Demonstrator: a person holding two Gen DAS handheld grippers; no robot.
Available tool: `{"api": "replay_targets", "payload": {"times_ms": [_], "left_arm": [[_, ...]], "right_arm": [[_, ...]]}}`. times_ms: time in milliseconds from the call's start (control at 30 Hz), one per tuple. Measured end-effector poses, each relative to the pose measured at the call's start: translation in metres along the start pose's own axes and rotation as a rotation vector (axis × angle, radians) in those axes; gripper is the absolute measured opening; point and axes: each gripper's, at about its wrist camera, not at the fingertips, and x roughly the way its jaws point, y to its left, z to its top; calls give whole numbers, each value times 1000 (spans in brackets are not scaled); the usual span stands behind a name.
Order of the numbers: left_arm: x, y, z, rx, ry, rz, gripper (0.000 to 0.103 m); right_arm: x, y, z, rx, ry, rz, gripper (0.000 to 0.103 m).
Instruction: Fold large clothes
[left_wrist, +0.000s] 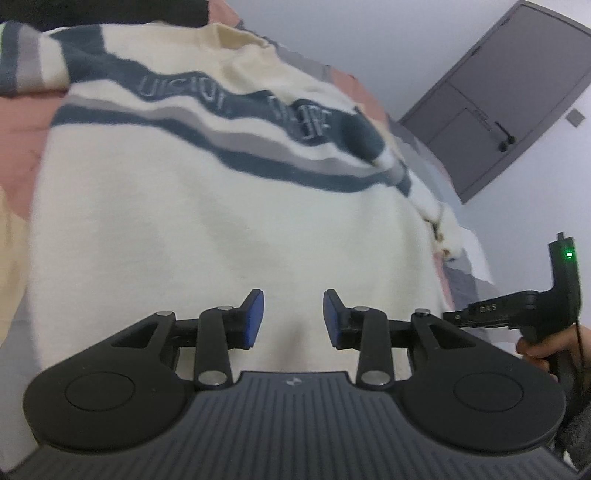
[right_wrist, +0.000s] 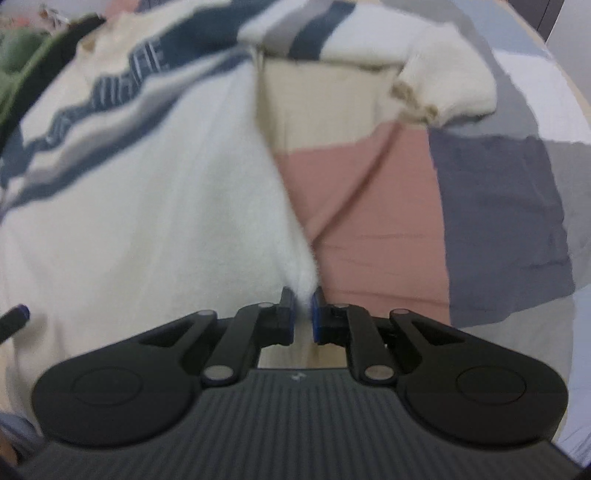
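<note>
Pinched at its bottom corner by the right gripper (right_wrist: 303, 314) for folding, cream striped sweater (left_wrist: 207, 206) spread across a patchwork bedspread (right_wrist: 369, 192), with the left gripper (left_wrist: 293, 317) poised above it, jaws apart and empty.

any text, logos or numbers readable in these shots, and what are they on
Embroidered lettering on the dark wavy stripe of the cream sweater: two words, too blurred and warped to read in either view.
Small pale marking on the black arm of the right gripper in the left wrist view: too small to read for certain.
Tiny logo on the left gripper ribbed body: a symbol, no readable letters.
No other text shows.
</note>
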Motion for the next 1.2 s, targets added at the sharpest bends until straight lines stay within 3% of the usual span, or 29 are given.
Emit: {"api": "replay_targets", "payload": {"times_ms": [200, 300, 400, 467, 633, 800, 967, 1067, 1200], "left_arm": [[-9, 1, 8, 23, -24, 11, 40], [-14, -5, 15, 89, -24, 41, 40], [-20, -5, 19, 176, -41, 101, 40], [-22, 1, 24, 182, -55, 128, 40], [-11, 15, 38, 148, -80, 138, 40], [-2, 21, 43, 158, -122, 171, 40], [-1, 28, 39, 142, -135, 162, 40], [-2, 26, 37, 159, -133, 164, 40], [-1, 25, 30, 162, -148, 154, 40]], "right_arm": [[-17, 8, 4, -26, -44, 5, 17], [-34, 17, 6, -64, -101, -12, 21], [-52, 31, 10, -99, -201, -11, 35], [-61, 45, 13, -125, -258, 9, 48], [-54, 91, 20, -176, -346, 127, 47], [-16, 114, 23, -179, -367, 226, 47], [19, 104, 11, -131, -352, 198, 46], [16, 87, 16, -47, -352, 234, 46], [2, 60, 24, 87, -426, 234, 47]]}}
